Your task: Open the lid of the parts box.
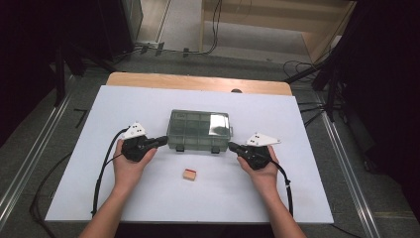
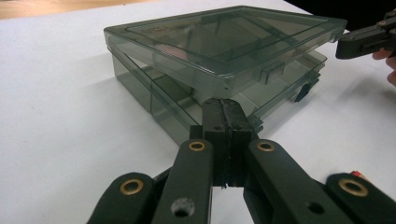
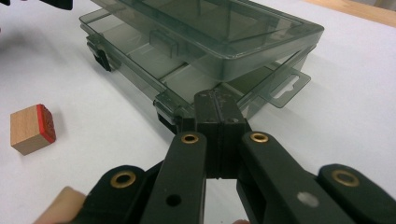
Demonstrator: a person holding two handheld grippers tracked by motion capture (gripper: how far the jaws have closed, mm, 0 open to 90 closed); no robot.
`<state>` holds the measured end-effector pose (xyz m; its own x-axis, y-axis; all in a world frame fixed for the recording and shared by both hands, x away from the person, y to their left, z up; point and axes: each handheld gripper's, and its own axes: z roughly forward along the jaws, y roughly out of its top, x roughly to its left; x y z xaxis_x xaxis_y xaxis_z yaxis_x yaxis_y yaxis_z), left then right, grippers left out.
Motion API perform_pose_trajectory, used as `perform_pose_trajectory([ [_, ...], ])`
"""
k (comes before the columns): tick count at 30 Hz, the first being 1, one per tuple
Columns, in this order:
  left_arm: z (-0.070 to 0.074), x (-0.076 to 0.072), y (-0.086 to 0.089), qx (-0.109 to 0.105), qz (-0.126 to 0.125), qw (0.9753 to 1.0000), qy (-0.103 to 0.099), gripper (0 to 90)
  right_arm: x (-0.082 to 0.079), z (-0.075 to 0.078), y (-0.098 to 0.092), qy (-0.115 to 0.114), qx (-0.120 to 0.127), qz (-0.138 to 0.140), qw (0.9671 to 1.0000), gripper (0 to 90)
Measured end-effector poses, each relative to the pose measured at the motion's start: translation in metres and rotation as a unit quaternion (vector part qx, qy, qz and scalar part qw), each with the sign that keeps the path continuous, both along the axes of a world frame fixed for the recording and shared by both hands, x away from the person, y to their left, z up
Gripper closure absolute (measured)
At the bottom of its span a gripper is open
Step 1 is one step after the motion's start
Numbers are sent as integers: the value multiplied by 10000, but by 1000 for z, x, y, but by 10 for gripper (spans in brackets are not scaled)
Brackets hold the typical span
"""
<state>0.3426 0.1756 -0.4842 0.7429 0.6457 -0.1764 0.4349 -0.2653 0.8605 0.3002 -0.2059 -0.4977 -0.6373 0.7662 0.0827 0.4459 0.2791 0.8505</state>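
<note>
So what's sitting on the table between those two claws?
In the high view, the front edge of the smoky plastic box spans between the left claw and right claw; the wooden block lies nearer the person.

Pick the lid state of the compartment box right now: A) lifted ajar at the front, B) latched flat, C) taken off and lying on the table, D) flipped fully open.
A: in the left gripper view the lid stands raised above the box base with a gap along the front, both latches undone.

One compartment box (image 1: 199, 130), one wooden block (image 1: 189, 174), two claws (image 1: 161, 142) (image 1: 232, 146); box seemingly empty.
</note>
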Motion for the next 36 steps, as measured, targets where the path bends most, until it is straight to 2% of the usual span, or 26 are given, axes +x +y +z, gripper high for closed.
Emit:
perform_pose_trajectory([
  [18, 8, 5, -1, -262, 62, 9995, -146, 892, 1, 2, 5, -220, 65, -340, 9992, 878],
  [22, 10, 6, -2, -301, 79, 9994, -154, 892, 3, 7, 6, -306, 218, -337, 9987, 878],
  [30, 13, 6, -10, -400, 41, 9988, -267, 892, 9, 21, 9, -374, 240, -371, 9983, 878],
  [36, 17, 6, -17, -378, 35, 9986, -371, 891, 14, 28, 8, -408, 261, -412, 9980, 878],
])
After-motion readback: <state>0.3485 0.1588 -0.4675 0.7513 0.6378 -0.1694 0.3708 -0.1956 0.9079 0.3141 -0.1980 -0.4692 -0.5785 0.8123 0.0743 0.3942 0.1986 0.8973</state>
